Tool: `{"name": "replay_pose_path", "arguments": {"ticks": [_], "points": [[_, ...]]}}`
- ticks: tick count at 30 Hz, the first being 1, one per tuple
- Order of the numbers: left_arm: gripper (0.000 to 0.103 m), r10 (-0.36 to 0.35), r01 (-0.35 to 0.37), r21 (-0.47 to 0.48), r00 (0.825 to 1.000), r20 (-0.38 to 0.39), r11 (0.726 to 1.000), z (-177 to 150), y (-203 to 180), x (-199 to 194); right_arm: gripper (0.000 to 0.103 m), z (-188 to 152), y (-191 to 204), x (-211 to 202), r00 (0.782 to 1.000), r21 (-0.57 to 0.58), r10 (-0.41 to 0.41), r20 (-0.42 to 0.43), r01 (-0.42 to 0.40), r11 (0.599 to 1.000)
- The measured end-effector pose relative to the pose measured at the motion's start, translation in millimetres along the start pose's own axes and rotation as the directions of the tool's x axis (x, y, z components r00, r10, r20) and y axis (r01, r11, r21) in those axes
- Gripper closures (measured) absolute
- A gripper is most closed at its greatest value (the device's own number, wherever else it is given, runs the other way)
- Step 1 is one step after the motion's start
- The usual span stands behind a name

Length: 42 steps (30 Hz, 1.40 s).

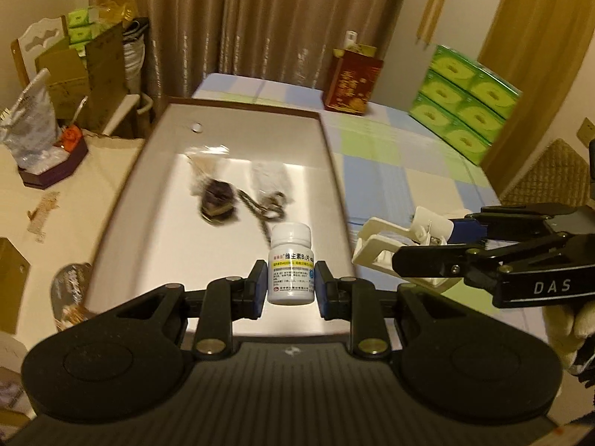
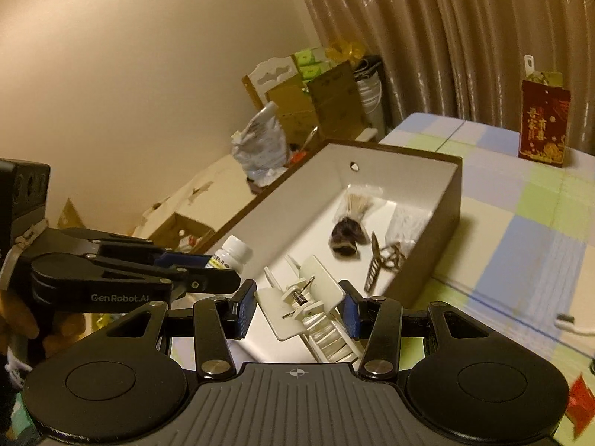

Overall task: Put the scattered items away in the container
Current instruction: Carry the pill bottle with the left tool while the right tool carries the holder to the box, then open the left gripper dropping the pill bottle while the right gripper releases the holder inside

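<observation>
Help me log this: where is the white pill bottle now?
The white pill bottle is clamped in the left tongs, over the near end of the box; the right wrist view shows it at left.

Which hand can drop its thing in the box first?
Probably left. The left gripper holds the bottle already above the box floor. The right gripper holds the clip nearer the box's front edge, so it looks a bit further from a clean drop.

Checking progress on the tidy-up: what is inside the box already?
Inside the box: a dark hair tie, a brown hair clip, a clear packet. Its near floor is hidden.
</observation>
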<state>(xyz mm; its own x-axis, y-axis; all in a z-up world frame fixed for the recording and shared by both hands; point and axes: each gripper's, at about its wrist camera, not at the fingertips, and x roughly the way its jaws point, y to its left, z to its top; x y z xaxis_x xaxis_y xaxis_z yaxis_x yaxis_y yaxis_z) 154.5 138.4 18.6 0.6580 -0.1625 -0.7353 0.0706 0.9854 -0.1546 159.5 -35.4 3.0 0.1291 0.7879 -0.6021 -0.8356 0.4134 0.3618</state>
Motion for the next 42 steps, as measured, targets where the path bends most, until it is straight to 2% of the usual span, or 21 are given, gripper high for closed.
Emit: {"name": "replay_pose_path", "arguments": {"ticks": [11,18,21,30,36,42], "points": [[0.081,0.007,-0.005,0.03,0.998,-0.067,1.0,30.3,53.7,49.0,0.059,19.8,0.4,86.1,0.991,0.028,-0.119,-0.061,0.121,0.992],[0.081,0.001,0.008,0.052,0.986,-0.167,0.999,42.6,80.7,96.6,0.059,25.2,-10.1,141.9,0.956,0.052,-0.245,-0.164,0.256,0.965],[0.081,0.006,0.005,0.052,0.978,-0.208,0.999,47.6,90.4,118.9,0.059,29.3,-18.7,161.0,0.941,0.081,-0.273,-0.2,0.293,0.953],[0.081,0.029,0.007,0.13,0.96,-0.278,0.991,56.0,101.5,160.8,0.058,30.1,-35.3,189.2,0.924,0.132,-0.293,-0.244,0.331,0.934],[0.082,0.041,0.006,0.159,0.956,-0.291,0.987,58.4,100.4,174.9,0.058,32.8,-36.0,194.7,0.907,0.102,-0.318,-0.277,0.357,0.929],[0.082,0.036,0.016,0.173,0.956,-0.293,0.985,59.7,98.7,178.2,0.058,31.5,-34.9,194.4,0.906,0.083,-0.316,-0.282,0.352,0.933]]}}
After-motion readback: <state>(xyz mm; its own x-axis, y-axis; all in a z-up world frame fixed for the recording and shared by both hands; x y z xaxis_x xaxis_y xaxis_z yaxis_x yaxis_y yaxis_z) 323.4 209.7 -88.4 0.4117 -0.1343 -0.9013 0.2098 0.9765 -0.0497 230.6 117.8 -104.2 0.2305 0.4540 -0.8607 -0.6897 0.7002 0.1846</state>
